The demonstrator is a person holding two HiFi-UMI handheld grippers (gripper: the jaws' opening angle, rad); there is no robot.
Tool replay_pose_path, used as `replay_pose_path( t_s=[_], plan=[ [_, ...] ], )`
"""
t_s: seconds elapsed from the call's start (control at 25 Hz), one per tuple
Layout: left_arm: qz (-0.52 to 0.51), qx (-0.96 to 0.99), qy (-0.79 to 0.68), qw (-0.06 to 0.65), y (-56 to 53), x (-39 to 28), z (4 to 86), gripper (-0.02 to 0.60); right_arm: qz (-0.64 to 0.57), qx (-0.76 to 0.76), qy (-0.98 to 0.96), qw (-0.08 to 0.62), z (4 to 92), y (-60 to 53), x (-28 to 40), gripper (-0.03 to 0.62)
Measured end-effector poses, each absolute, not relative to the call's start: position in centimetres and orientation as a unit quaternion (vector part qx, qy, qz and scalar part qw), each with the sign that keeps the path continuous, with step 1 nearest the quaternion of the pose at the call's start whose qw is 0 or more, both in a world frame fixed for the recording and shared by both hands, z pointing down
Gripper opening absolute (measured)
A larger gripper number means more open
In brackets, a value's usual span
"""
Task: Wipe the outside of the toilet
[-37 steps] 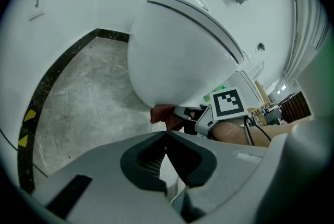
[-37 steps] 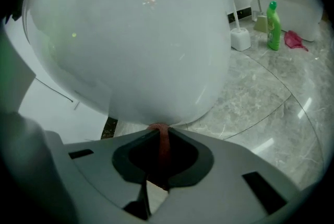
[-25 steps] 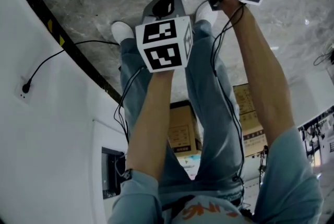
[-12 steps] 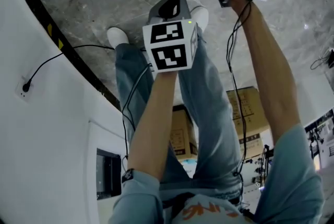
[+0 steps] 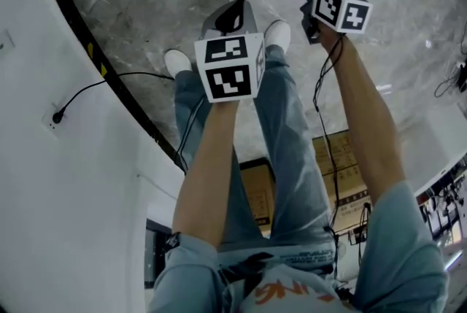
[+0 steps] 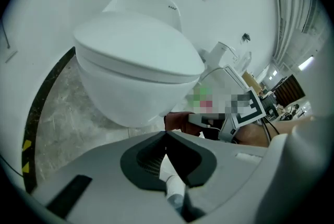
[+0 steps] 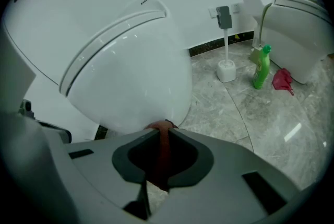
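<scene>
Brush [image 7: 225, 63] and bottle [image 7: 261, 67] right of toilet [image 7: 130, 77]

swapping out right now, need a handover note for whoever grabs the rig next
Left gripper: jaws shut, nothing held, in front of the toilet.
Right gripper: jaws shut on a red-brown cloth, whose tip is at the bowl's lower front; contact can't be confirmed.
On the floor beyond: brush, green bottle, red rag.
Done: cloth gripped and at the bowl. How much is wiped can't be told.
Left: wipe around the bowl's outside, then the closed lid and the base.
</scene>
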State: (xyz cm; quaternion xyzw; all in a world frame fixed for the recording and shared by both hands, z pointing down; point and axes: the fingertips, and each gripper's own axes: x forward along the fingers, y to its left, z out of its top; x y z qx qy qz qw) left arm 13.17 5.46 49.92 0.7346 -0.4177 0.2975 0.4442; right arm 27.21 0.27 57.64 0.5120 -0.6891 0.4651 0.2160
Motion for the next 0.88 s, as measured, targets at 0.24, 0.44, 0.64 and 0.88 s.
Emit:
replay_pose_path(
  t_s=[0.24,0.44,0.64,0.88],
  plan=[
    [0.314,0.748,-0.405,0.422,6.1,11.1,44.2,-0.005,0.466,0.525,-0.677,0.222,52.3,3.3,26.4,0.037],
    [0.283,0.751,-0.434,0.41,5.3,8.2,37.5,-0.005,0.433,0.526,-0.699,0.218,44.8,3.4,25.1,0.037],
    [0.254,0.757,-0.463,0.385,3.5,6.2,28.6,-0.005,0.396,0.506,-0.732,0.225,35.3,3.1,23.8,0.037],
    [0.203,0.785,-0.5,0.304,-0.1,3.8,15.9,-0.005,0.315,0.505,-0.77,0.231,22.9,1.6,21.4,0.037]
  ],
)
